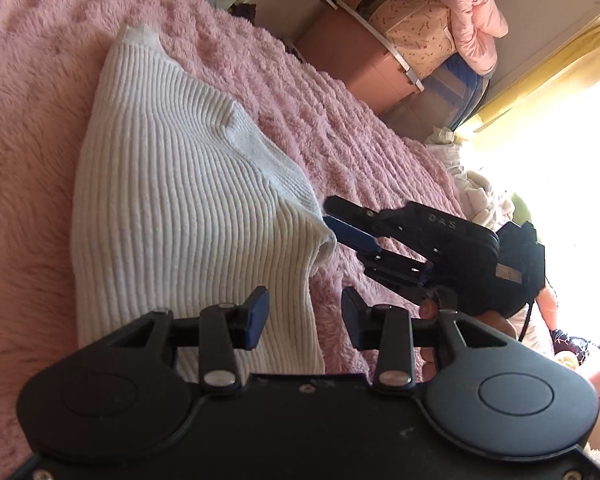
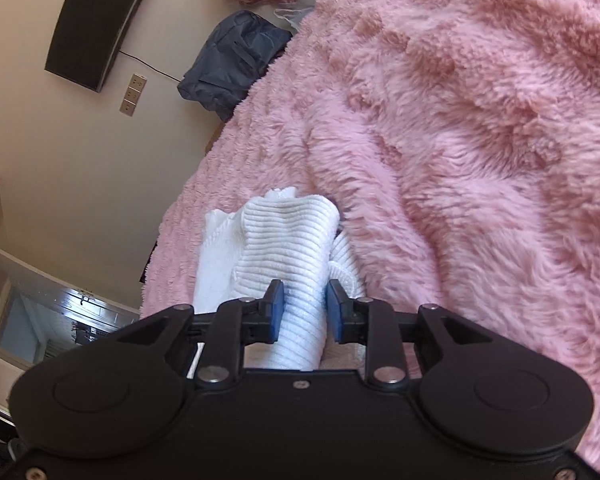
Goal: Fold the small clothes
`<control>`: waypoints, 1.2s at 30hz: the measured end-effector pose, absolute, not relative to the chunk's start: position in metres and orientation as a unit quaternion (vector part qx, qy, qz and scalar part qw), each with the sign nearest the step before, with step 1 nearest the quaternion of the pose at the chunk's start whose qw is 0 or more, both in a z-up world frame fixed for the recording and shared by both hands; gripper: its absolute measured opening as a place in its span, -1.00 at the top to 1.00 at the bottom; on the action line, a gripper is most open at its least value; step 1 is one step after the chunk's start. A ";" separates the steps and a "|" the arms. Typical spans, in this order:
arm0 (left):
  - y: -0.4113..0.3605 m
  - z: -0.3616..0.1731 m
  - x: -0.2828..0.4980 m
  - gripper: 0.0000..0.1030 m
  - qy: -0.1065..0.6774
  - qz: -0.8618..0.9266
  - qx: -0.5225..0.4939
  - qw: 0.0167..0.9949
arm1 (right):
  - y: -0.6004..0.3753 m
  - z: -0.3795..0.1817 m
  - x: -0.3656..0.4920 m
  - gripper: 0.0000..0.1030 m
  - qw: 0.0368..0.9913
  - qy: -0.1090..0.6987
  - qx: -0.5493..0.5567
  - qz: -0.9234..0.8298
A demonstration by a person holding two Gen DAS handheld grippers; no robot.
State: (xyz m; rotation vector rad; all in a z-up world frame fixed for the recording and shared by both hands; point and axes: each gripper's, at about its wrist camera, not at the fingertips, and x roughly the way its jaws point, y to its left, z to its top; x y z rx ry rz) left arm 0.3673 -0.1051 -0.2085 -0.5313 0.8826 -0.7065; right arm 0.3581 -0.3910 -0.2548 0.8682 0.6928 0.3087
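Right gripper [image 2: 303, 312] fingers clamped on white ribbed garment [image 1: 180, 208] corner, raised above pink blanket [image 1: 340, 128]; left gripper [image 1: 305, 316] fingers apart beside hem: pinch there, carry both corners across evenly.

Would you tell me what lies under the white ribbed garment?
The white ribbed garment rests on the fluffy pink blanket, visible all around it. What lies beneath the blanket is covered.

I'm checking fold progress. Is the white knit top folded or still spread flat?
Partly folded: the white knit top is doubled into a narrow shape on the pink blanket, its edge pinched in the right gripper.
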 end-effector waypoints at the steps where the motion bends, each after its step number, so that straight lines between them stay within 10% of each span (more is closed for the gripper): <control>1: -0.098 -0.203 0.361 0.22 0.405 -0.326 -0.241 0.819 | -0.390 -0.244 0.348 0.50 0.848 0.320 0.391 0.161; 10: -0.061 -0.201 0.321 0.20 0.402 -0.281 -0.171 0.854 | -0.324 -0.211 0.280 0.50 0.885 0.379 0.141 0.233; 36: -0.066 -0.234 0.328 0.13 0.422 -0.261 -0.175 0.850 | -0.308 -0.241 0.286 0.83 0.874 0.423 0.154 0.184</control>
